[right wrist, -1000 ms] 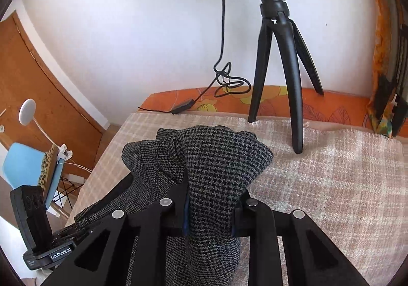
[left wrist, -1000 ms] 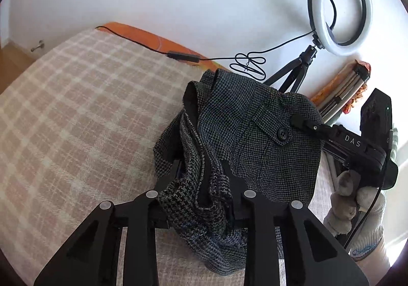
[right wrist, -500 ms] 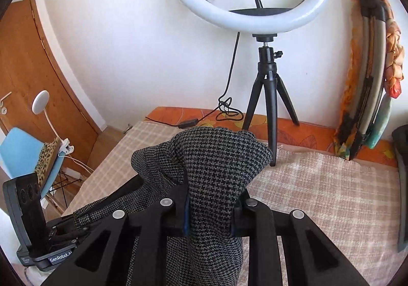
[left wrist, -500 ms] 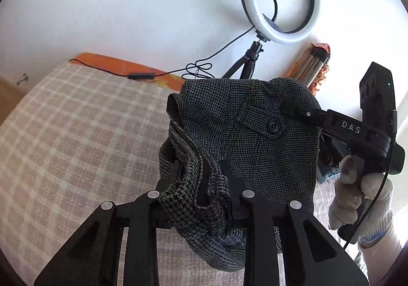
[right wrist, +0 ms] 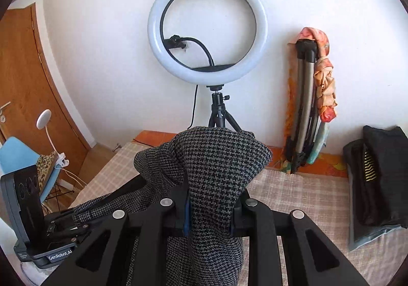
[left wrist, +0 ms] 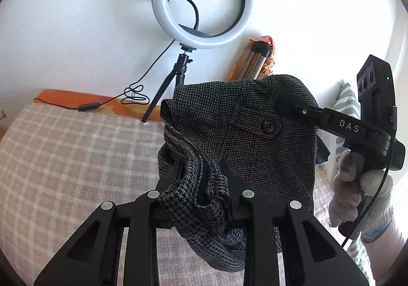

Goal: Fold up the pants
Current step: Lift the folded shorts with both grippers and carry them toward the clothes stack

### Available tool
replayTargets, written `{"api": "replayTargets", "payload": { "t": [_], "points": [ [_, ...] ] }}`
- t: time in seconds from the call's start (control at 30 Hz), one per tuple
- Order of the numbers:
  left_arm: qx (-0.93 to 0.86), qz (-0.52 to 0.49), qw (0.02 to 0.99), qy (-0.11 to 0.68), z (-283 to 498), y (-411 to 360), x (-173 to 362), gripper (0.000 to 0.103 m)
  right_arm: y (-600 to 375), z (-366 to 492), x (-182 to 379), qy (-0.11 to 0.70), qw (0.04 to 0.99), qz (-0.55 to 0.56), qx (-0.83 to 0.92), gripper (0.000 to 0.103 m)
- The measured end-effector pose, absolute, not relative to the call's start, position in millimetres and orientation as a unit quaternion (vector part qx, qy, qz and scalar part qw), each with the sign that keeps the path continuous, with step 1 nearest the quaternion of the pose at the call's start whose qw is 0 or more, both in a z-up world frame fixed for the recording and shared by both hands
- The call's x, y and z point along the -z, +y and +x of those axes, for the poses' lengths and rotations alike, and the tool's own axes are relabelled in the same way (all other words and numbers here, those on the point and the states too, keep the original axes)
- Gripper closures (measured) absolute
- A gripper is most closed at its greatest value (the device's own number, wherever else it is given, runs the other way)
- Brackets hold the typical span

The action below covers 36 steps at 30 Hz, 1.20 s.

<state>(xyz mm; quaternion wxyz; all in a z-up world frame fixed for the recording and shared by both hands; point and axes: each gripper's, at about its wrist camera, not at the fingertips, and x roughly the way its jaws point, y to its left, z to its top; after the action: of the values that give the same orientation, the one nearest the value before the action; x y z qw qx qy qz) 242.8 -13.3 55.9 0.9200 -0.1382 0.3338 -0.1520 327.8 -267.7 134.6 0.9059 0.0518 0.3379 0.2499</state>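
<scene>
Both grippers clamped on pants (left wrist: 237,133): left gripper (left wrist: 201,178) and right gripper (right wrist: 211,199) each pinch bunched fabric, lifted above bed (left wrist: 63,148) near its far edge. Keep hands level, spread to tension cloth before laying flat.

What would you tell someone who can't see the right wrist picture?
The right gripper pinches a bunch of dark houndstooth pants held up over a checked bed cover. Behind stands a ring light on a tripod by a white wall; the left gripper holds the pants' other side.
</scene>
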Motion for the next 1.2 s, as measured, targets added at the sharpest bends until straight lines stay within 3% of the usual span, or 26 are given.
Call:
{"api": "replayTargets", "payload": {
  "t": [0.67,1.2],
  "points": [
    [0.289,-0.069,0.911,0.285,291,-217,-135,0.078,-480,318,-212,0.267,0.951,0.075,-0.133,0.082],
    [0.325,-0.068,0.906,0.263,361,-350,-108,0.078,-596,402,-199,0.267,0.959,0.039,-0.088,0.082]
  ]
}}
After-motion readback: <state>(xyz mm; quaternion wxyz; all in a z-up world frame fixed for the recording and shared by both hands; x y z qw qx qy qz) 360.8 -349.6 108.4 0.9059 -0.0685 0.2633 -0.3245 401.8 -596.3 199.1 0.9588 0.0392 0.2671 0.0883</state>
